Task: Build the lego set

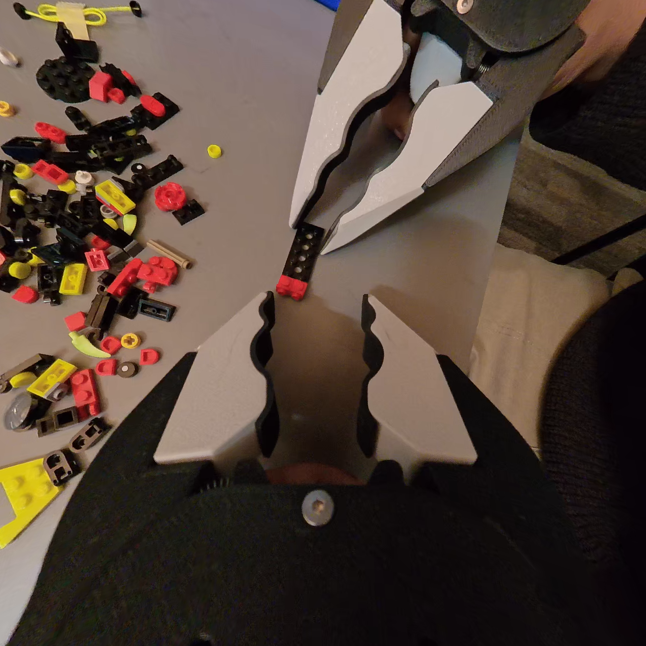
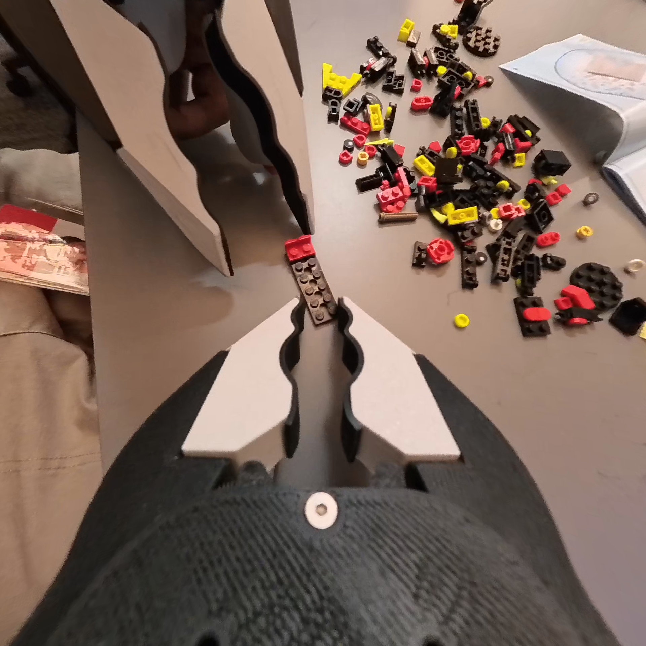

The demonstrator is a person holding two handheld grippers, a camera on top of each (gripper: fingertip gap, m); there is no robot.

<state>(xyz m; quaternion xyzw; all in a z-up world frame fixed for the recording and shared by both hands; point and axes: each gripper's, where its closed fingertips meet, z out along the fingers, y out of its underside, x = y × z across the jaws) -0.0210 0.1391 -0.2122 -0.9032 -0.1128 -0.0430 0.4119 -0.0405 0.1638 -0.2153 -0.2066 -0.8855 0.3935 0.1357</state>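
The right gripper (image 2: 318, 307) pinches one end of the long black plate (image 2: 314, 292), which bears a small red brick (image 2: 298, 247) at its far end. Opposite it, the left gripper (image 1: 318, 300) is spread wide, one fingertip (image 1: 267, 300) just beside the red brick. Loose pieces (image 2: 472, 167) lie scattered on the grey table (image 2: 384, 384) beside the plate.

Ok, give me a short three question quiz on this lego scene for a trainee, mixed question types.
1. True or false: the right tongs are shut on the black plate.
2. Which colour is the small piece attached at the black plate's far end? A) yellow B) red C) grey
3. Fill in: the left tongs are ____ and hold nothing.

Key: 1 true; 2 B; 3 open.
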